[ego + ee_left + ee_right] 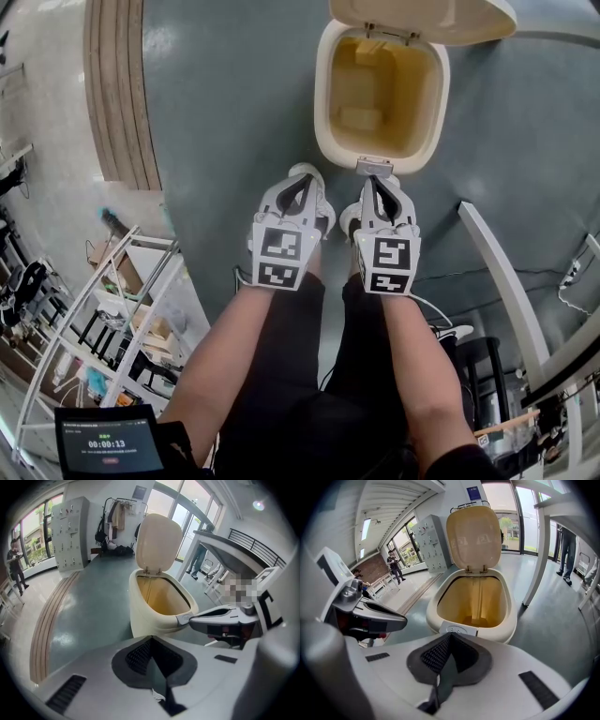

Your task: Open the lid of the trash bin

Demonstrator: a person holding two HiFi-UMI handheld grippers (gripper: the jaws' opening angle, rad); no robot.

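Lid [427, 17]: stands upright — trash bin [324, 103] open.
Left gripper [304, 176], right gripper [376, 180]: jaws pressed together, holding nothing.
Advice: probably draw back slowly, not bumping the lid.

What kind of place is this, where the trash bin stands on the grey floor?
Probably a large hall in an office or laboratory building, not a home. It has a bank of grey lockers, tall windows and a coat rack beyond the open trash bin.
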